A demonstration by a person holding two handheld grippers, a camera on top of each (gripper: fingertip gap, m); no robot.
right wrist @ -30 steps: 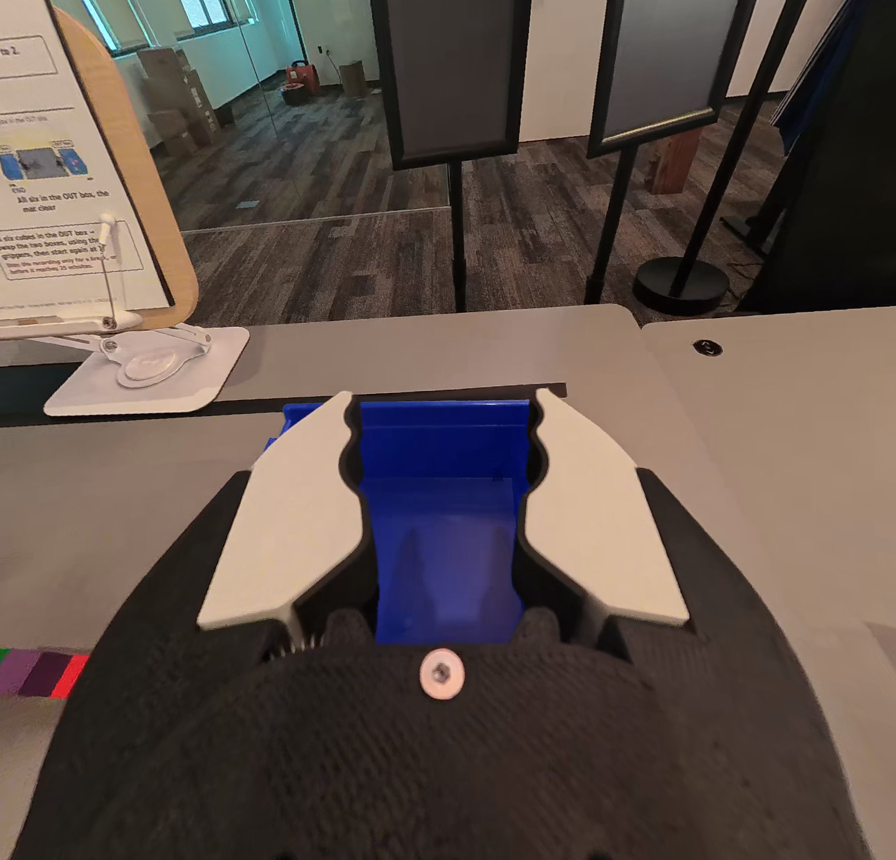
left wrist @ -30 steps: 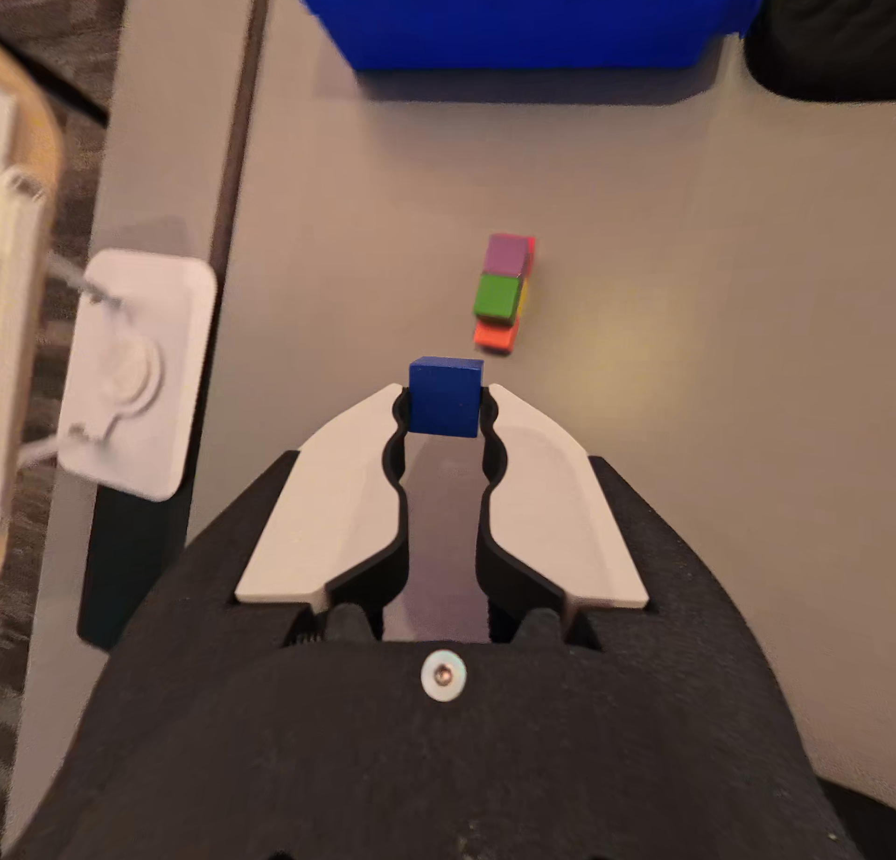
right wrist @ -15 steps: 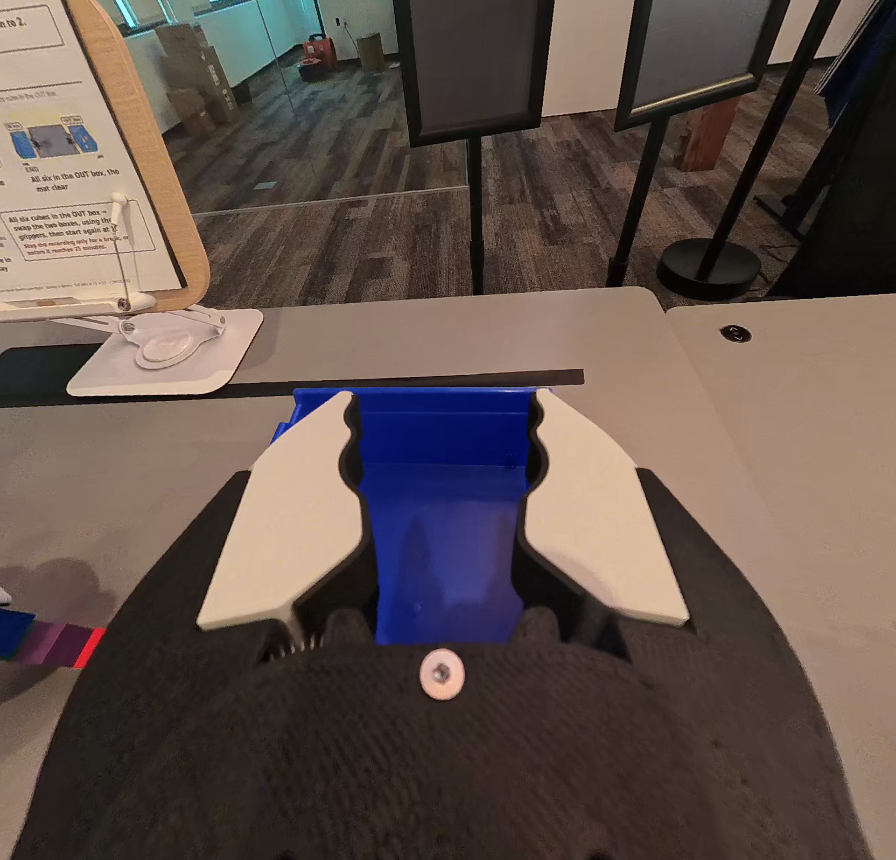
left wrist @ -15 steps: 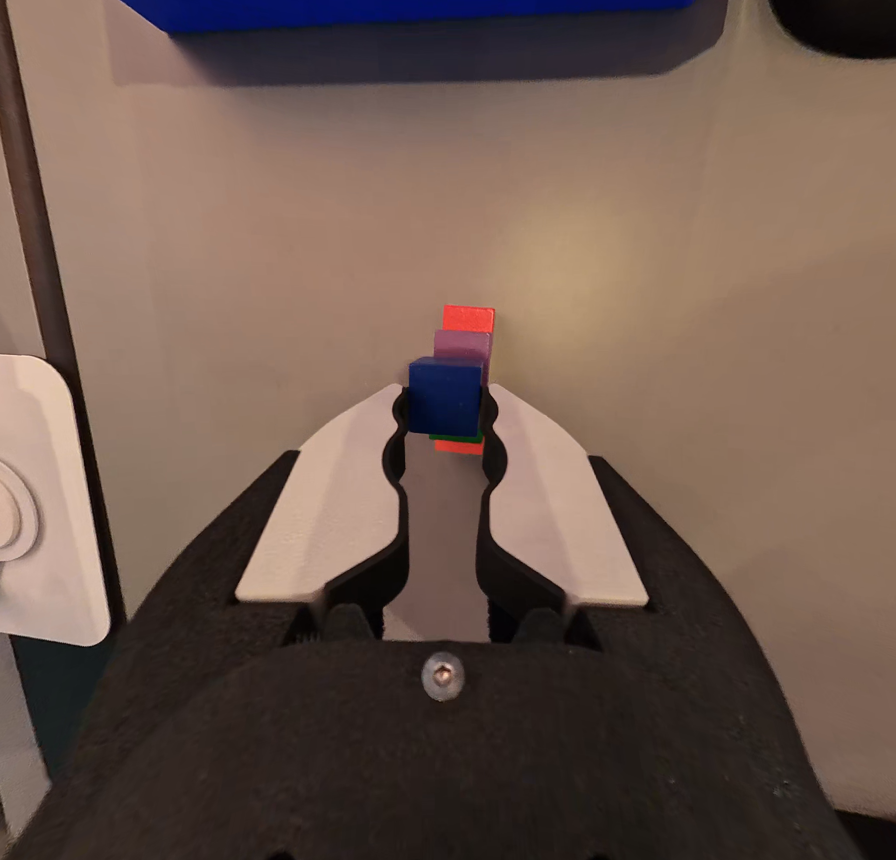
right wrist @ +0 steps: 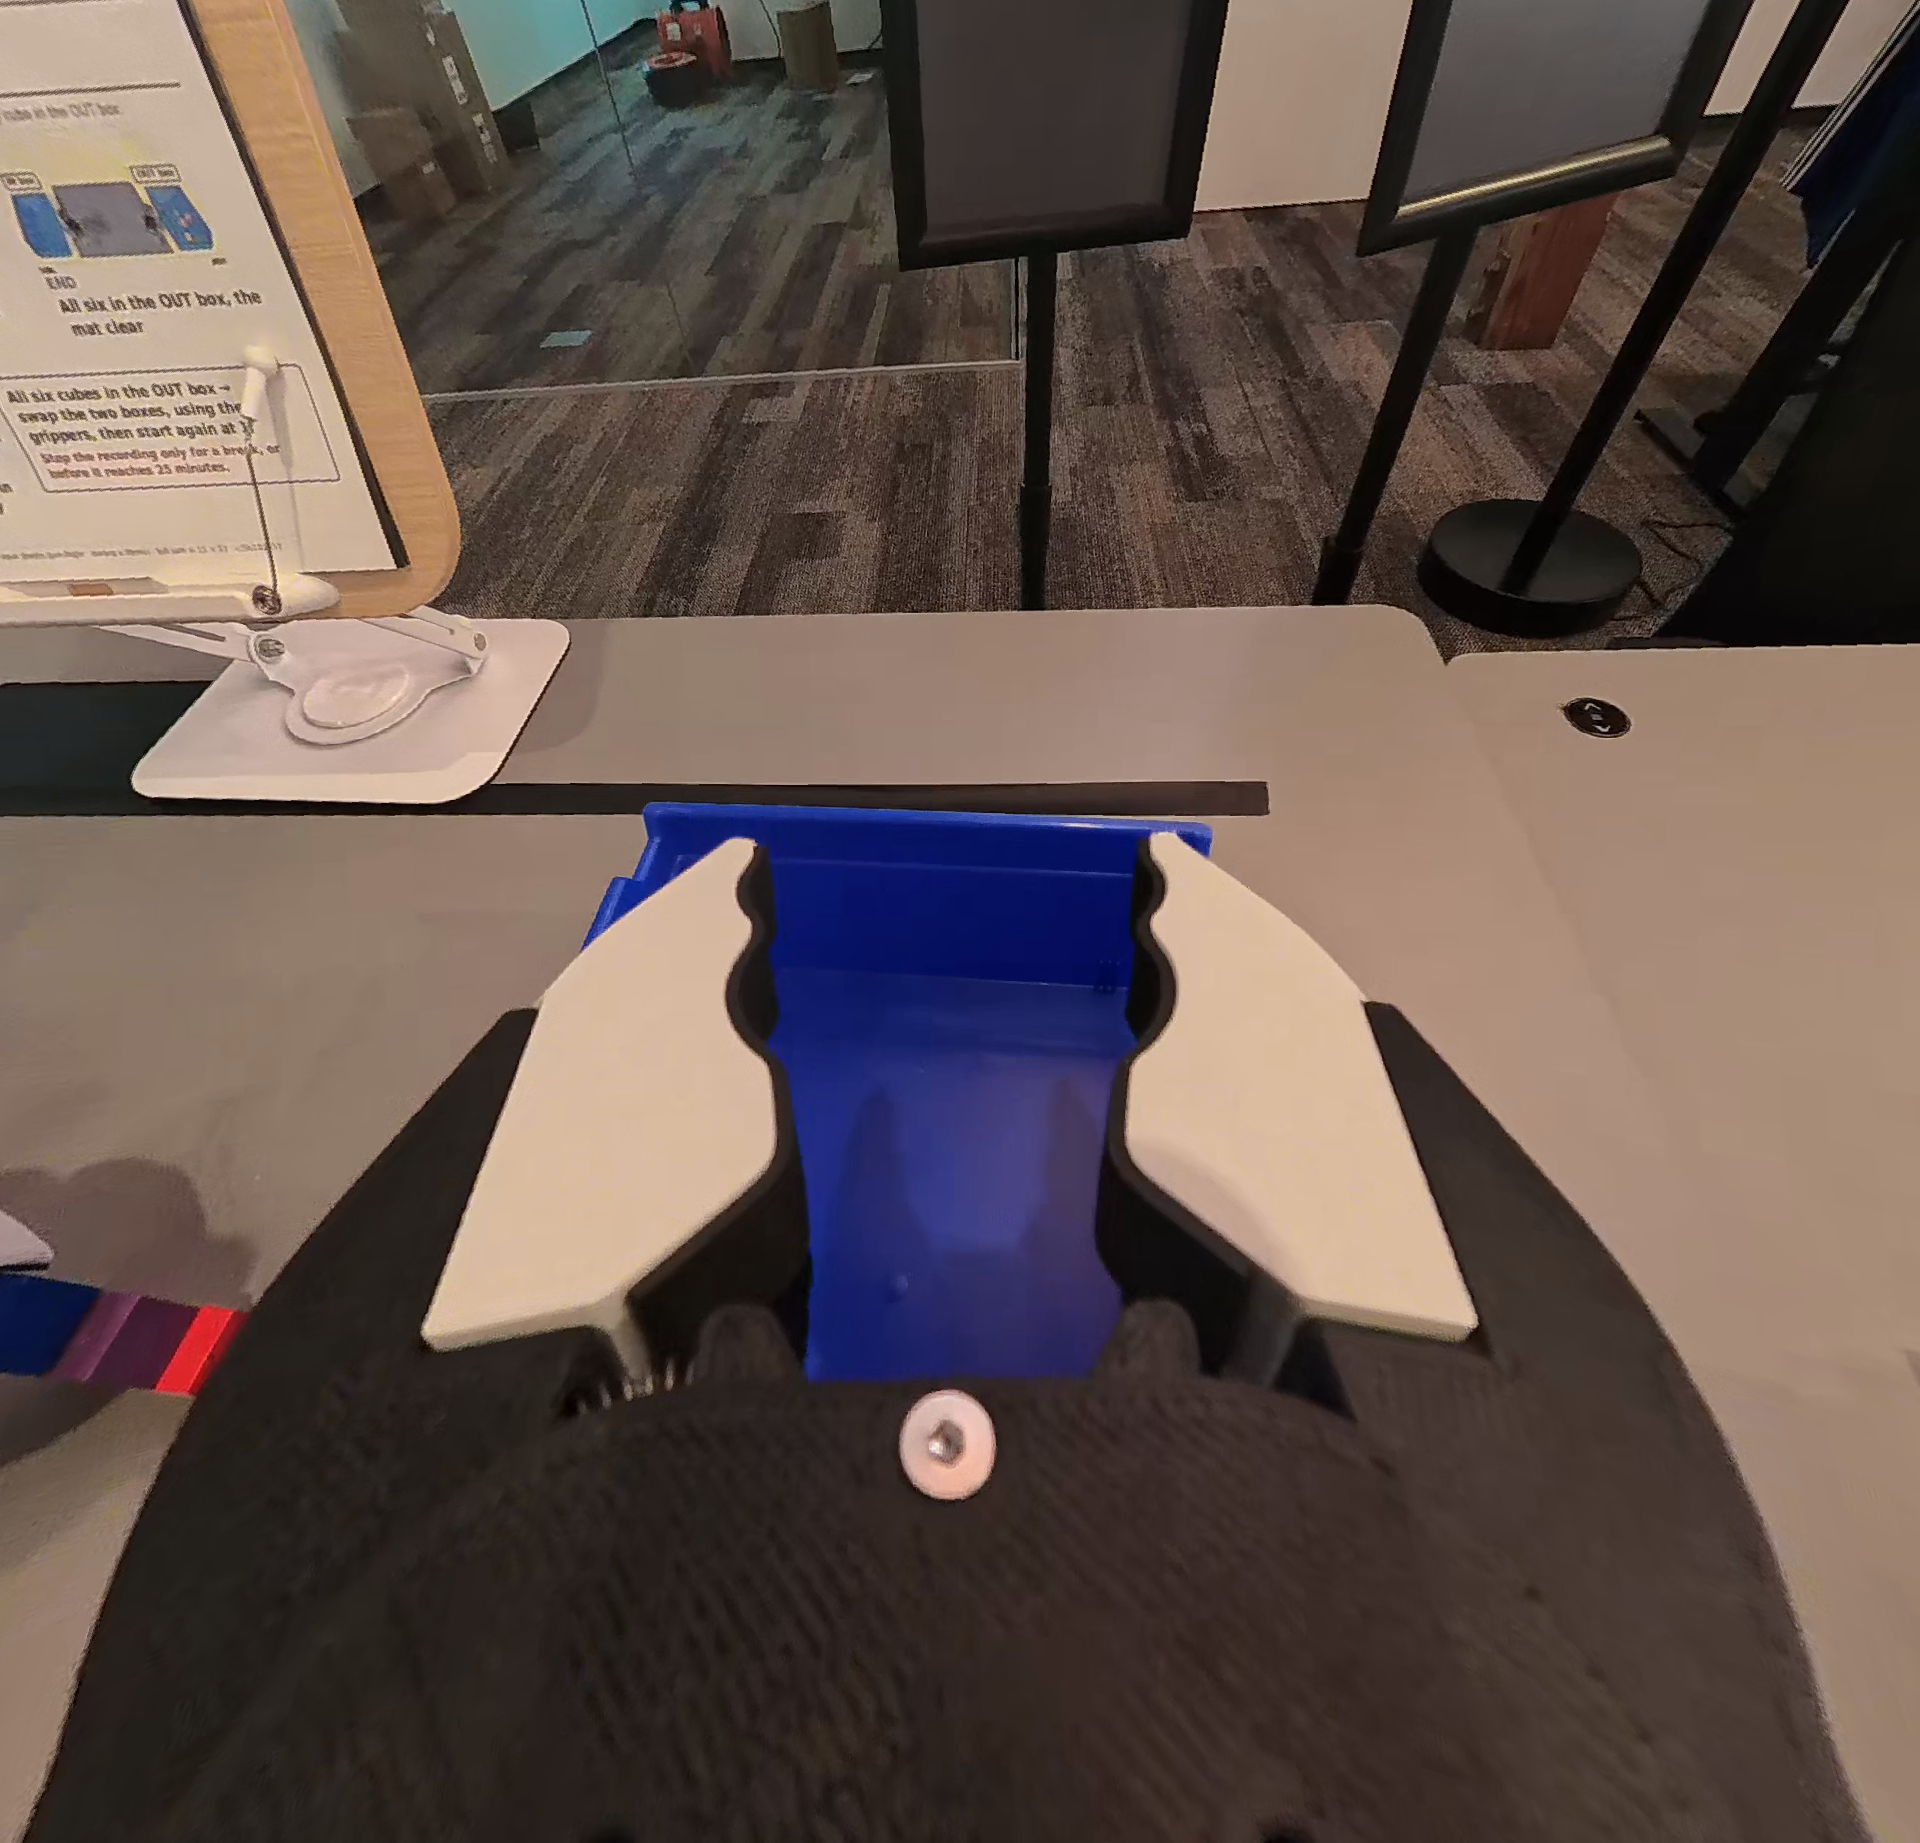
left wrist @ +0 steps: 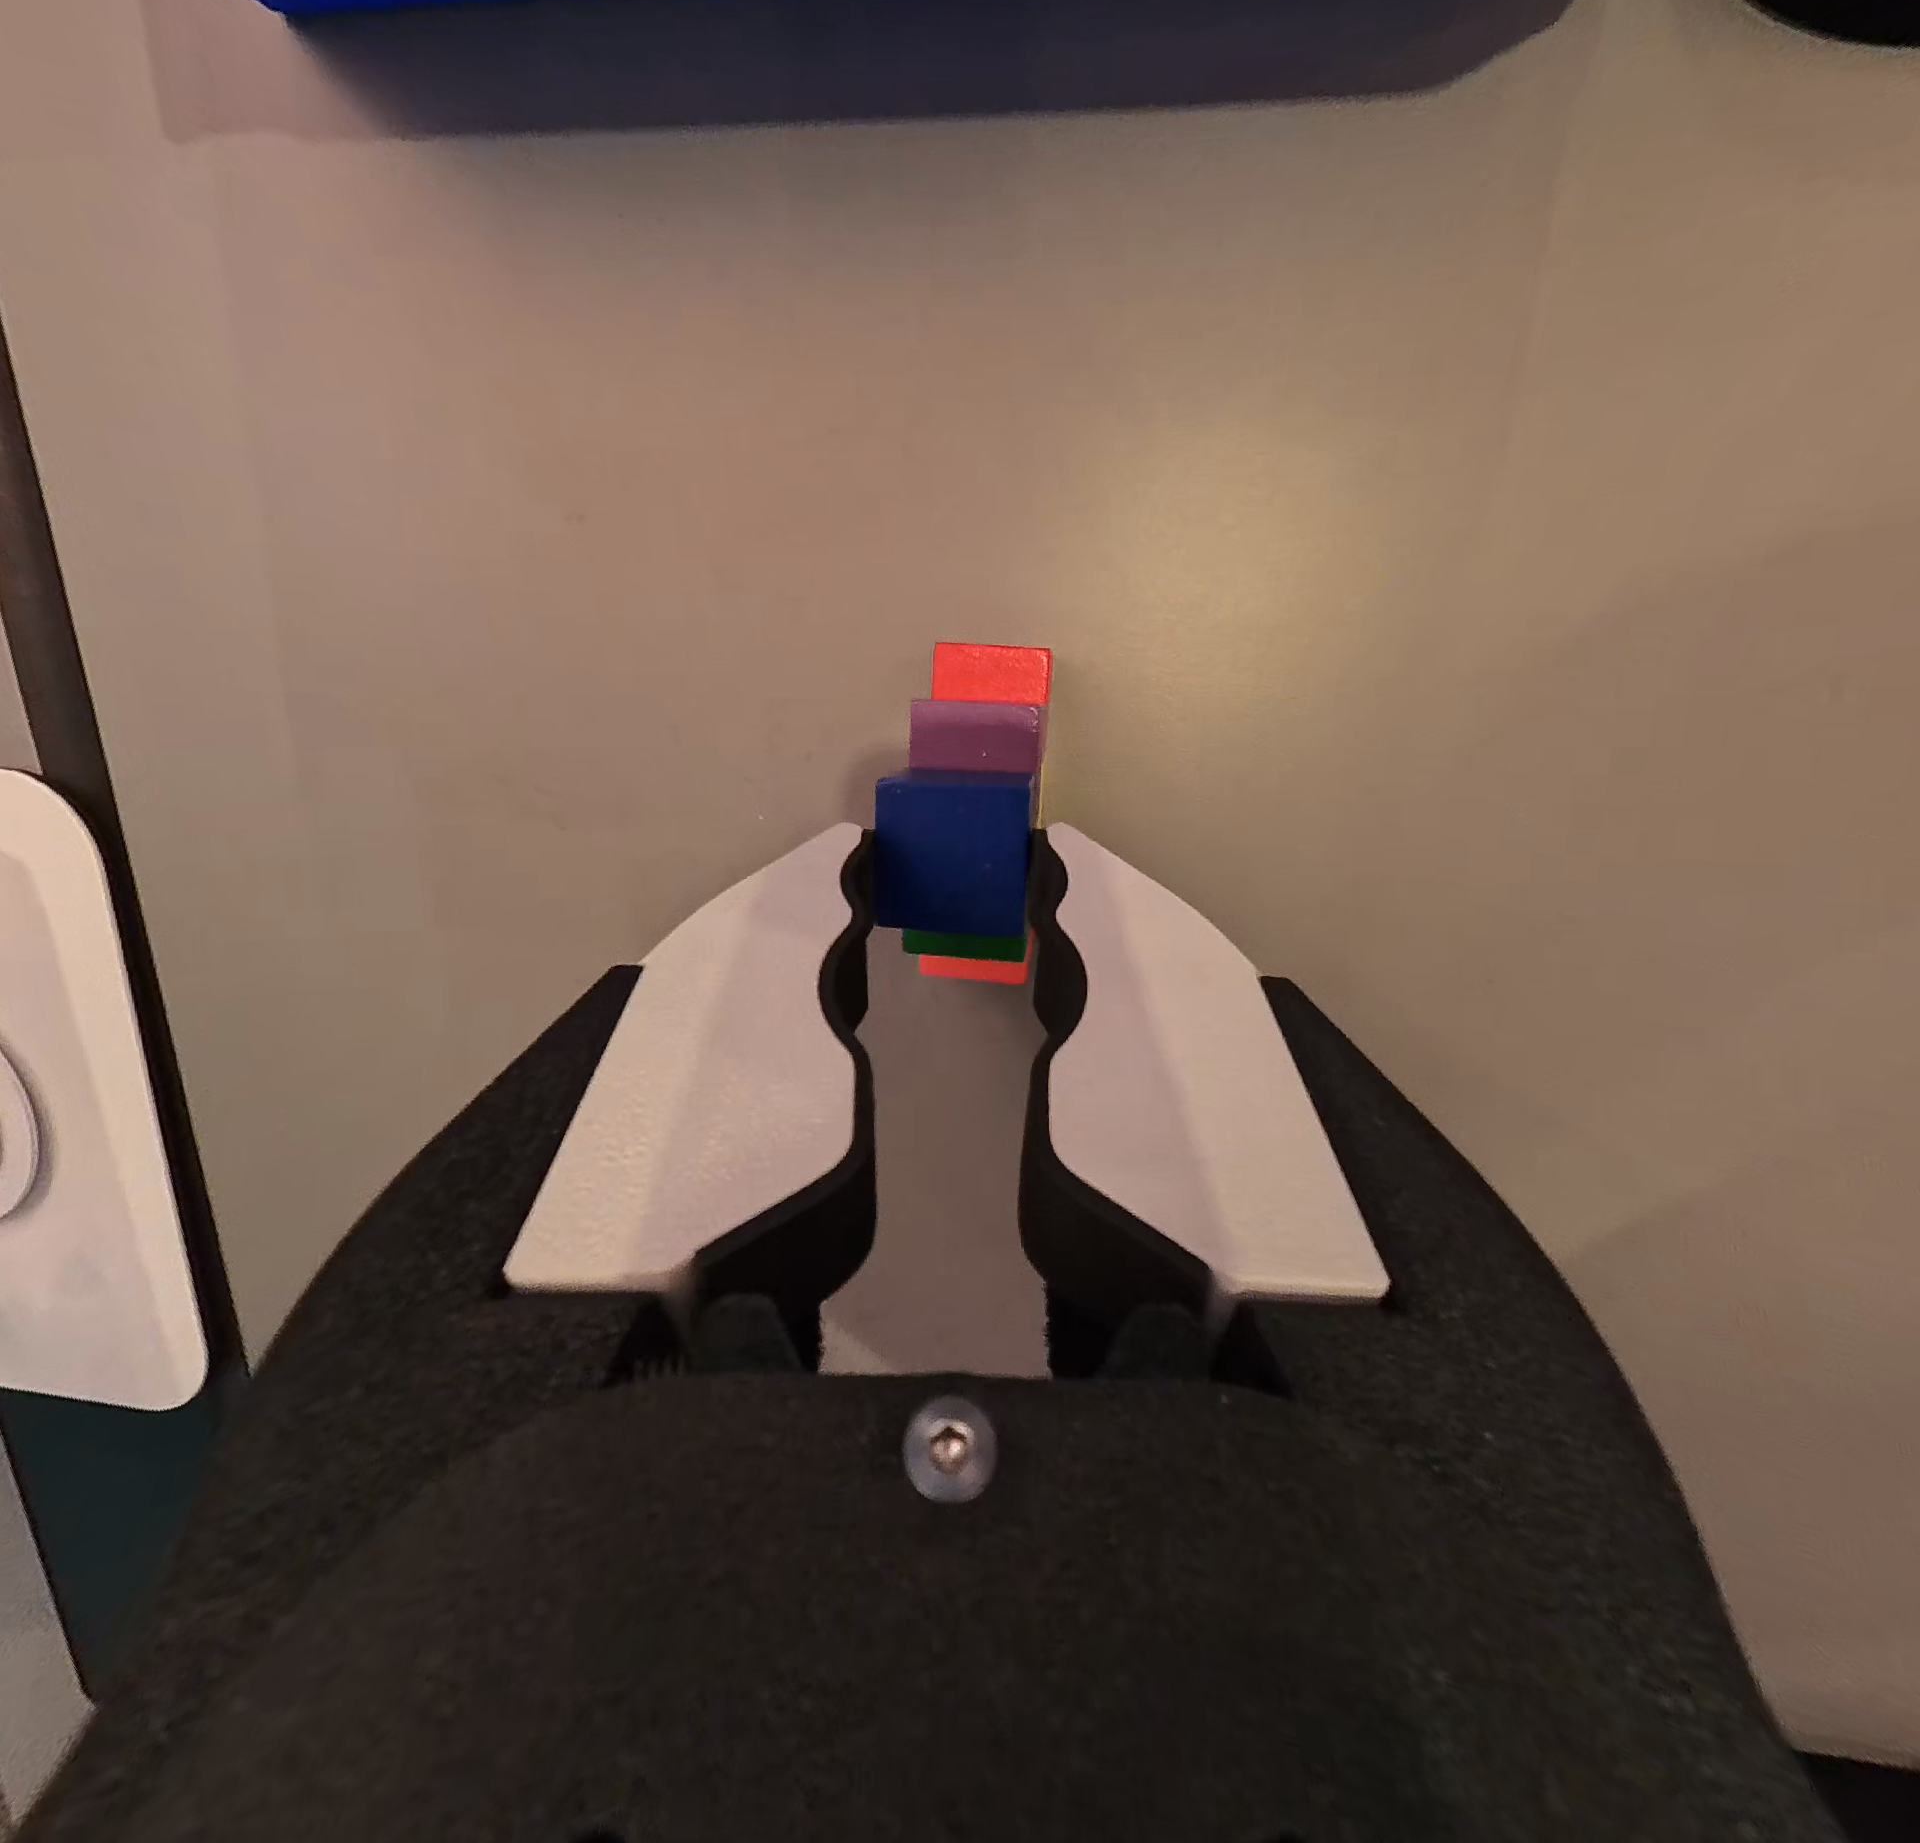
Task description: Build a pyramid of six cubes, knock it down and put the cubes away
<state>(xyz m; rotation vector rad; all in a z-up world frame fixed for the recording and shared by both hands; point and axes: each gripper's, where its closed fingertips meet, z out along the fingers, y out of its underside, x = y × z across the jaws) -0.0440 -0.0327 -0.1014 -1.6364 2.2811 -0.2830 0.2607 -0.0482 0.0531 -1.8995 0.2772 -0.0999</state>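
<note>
The left gripper [left wrist: 953, 863] is clamped on the blue cube [left wrist: 953, 851] directly above the purple cube [left wrist: 975, 735] and green cube [left wrist: 962, 945]; an off-centre release could topple the pyramid; the right gripper [right wrist: 945, 894] hangs apart, empty, over the blue bin [right wrist: 940, 1055] on the worktop [right wrist: 1558, 962].

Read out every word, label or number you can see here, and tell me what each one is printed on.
White printed sheet on the wooden-backed stand: several lines of black text and a small diagram; I won't repeat the wording.
Round black insert in the grey table: a pale mark, too small to read.
Blue plastic bin: no writing that I can make out.
Small blue cube and the coloured cubes under and behind it: no writing.
</note>
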